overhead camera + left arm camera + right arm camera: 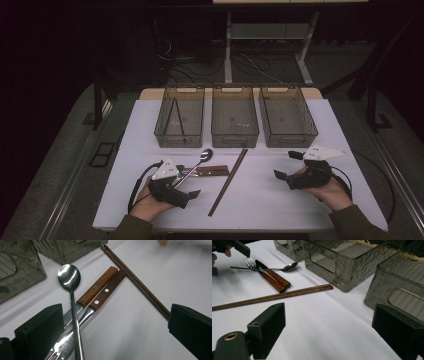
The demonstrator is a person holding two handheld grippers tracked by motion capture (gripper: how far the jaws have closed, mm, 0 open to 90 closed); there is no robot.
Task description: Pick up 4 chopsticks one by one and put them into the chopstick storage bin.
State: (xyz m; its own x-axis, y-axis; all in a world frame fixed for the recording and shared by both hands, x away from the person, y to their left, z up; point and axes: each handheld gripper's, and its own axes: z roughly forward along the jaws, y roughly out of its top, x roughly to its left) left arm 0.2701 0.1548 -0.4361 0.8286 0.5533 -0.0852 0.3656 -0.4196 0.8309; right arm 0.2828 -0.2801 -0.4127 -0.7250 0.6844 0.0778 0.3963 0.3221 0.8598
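While left tongs (117, 327) gape, spoon (71, 292) between them, atop knife (96, 287), fork (105, 295).

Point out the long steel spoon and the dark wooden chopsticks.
Long steel spoon (69, 277), left gripper view, on its bowl.
Dark wooden chopsticks (227, 181), high view, mid-length.

Chopsticks (228, 181) split bare table (280, 210); bins (235, 122) block far edge.

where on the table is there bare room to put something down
Free: the white table between the chopsticks and the right gripper, and the front left corner. Crowded: around the left gripper, where spoon, knife and fork overlap, and along the three bins.
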